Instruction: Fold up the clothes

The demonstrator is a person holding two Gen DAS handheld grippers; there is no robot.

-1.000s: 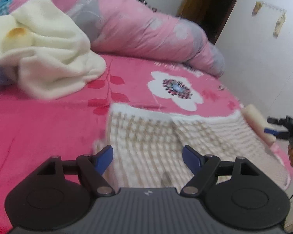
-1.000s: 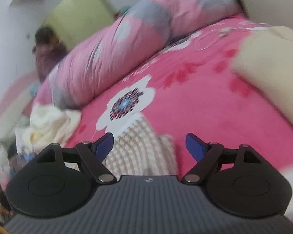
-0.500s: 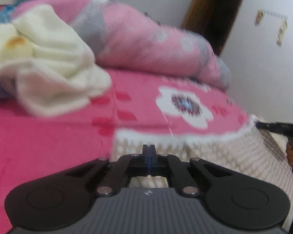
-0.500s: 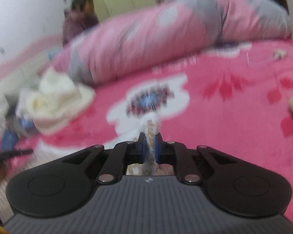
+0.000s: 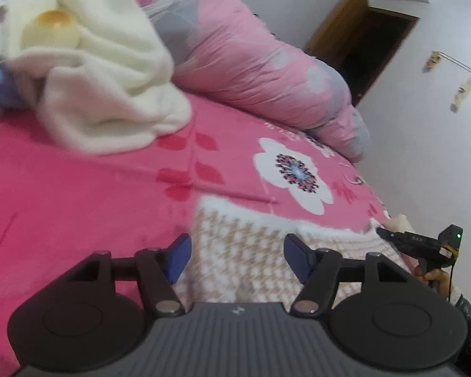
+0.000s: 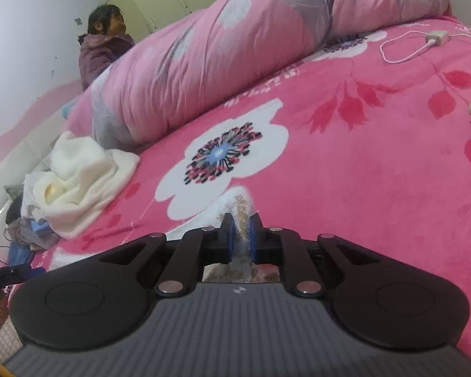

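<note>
Lying flat, checked garment (image 5: pixel 254 251) crosswise.

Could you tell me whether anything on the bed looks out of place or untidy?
A cream garment lies crumpled in a heap beside the rolled pink quilt, and a white charger cable lies loose on the bedspread.

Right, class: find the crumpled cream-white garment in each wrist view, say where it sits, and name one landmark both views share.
Left wrist view: the cream-white garment fills the upper left, heaped on the pink bedspread.
Right wrist view: the same garment lies at the left edge, mid-height, below the rolled quilt.
Shared landmark: the white flower print on the bedspread, right of the garment in both.
</note>
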